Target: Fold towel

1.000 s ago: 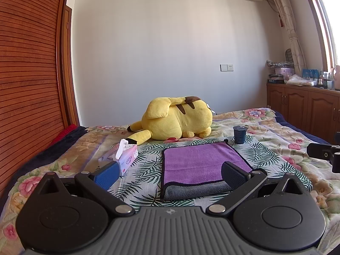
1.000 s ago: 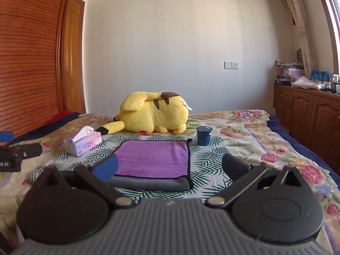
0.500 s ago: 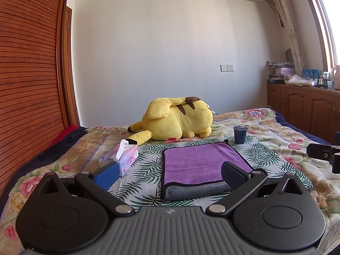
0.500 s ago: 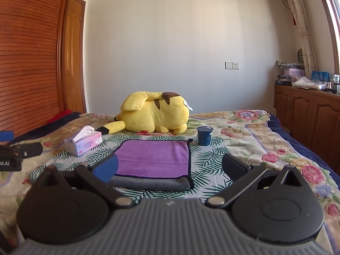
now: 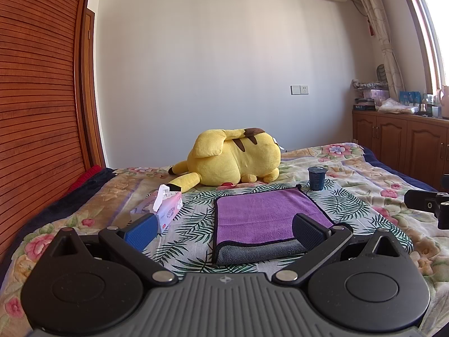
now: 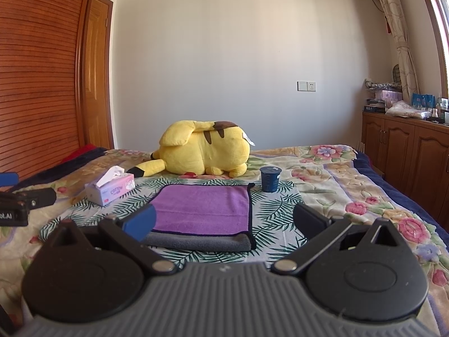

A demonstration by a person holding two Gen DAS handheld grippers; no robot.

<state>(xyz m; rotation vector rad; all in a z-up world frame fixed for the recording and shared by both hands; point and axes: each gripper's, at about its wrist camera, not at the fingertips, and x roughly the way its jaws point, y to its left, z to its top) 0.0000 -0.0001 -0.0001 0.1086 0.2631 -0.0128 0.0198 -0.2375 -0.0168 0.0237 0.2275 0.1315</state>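
A purple towel (image 5: 263,214) with a grey underside lies folded flat on the leaf-patterned cloth on the bed; its grey fold faces me. It also shows in the right wrist view (image 6: 204,209). My left gripper (image 5: 224,231) is open and empty, held just short of the towel's near edge. My right gripper (image 6: 224,221) is open and empty, also short of the near edge. Each gripper shows at the edge of the other's view: the right one (image 5: 429,205) and the left one (image 6: 19,205).
A yellow plush toy (image 5: 235,160) lies behind the towel. A tissue box (image 5: 161,210) stands left of the towel, and a dark blue cup (image 5: 317,178) at its far right corner. Wooden cabinets (image 5: 401,146) line the right wall, a slatted wardrobe (image 5: 36,112) the left.
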